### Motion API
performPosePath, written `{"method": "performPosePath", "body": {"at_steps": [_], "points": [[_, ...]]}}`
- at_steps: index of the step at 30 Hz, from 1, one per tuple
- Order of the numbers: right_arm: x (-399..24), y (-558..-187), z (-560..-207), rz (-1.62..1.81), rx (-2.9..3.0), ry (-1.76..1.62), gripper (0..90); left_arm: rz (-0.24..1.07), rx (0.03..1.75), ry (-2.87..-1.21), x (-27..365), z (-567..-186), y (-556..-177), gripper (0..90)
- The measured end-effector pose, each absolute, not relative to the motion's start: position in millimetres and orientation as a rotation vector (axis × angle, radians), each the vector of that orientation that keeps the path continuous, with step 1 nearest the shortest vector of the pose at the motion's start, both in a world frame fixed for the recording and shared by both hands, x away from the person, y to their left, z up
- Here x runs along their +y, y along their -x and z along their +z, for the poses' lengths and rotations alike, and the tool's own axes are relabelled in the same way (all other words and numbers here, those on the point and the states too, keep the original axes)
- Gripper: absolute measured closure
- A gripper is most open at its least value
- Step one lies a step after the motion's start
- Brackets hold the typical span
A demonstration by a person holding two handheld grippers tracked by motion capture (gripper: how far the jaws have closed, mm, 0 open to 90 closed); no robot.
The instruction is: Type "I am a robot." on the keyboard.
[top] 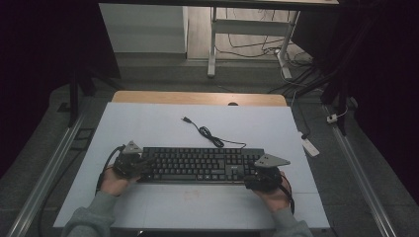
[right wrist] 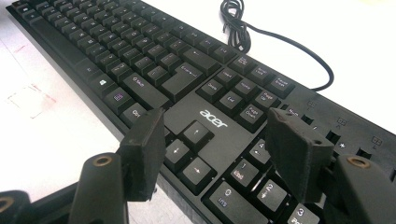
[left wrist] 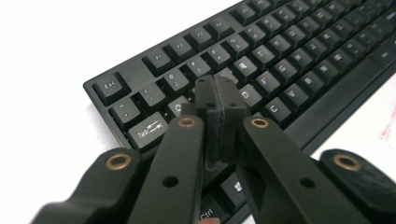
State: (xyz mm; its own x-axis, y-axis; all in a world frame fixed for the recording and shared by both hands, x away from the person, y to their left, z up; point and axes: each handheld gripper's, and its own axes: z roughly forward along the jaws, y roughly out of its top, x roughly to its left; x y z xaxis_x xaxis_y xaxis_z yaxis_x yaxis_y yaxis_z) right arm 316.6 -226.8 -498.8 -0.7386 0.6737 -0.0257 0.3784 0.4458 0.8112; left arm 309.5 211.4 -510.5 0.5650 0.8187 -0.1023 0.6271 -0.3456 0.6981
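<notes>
A black Acer keyboard (top: 197, 165) lies across the near half of the white table top (top: 148, 123). My left gripper (top: 141, 165) is at its left end. In the left gripper view this gripper (left wrist: 216, 88) is shut, pads pressed flat together with nothing between them, just above the letter keys of the keyboard (left wrist: 280, 51) near Tab. My right gripper (top: 256, 172) is at the keyboard's right end. Seen in the right gripper view, it (right wrist: 219, 135) stands open, its fingers (right wrist: 142, 149) spread above the arrow keys and number pad of the keyboard (right wrist: 154, 56).
The keyboard's black cable (top: 210, 136) runs loose over the table behind it and ends in a USB plug (top: 186, 119); the cable's coil (right wrist: 236, 23) lies past the far edge. A white power strip (top: 310, 146) lies on the floor to the right. Desk legs stand beyond the table.
</notes>
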Motion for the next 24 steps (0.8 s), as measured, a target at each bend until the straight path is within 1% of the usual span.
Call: {"method": "performPosePath", "body": {"at_steps": [24], "points": [[-226.9, -316.9, -499.4, 1.191, 2.359, -0.898, 38.2, 0.333, 1.173, -2.135, 206.1, -521.0, -314.4, 89.0]]}}
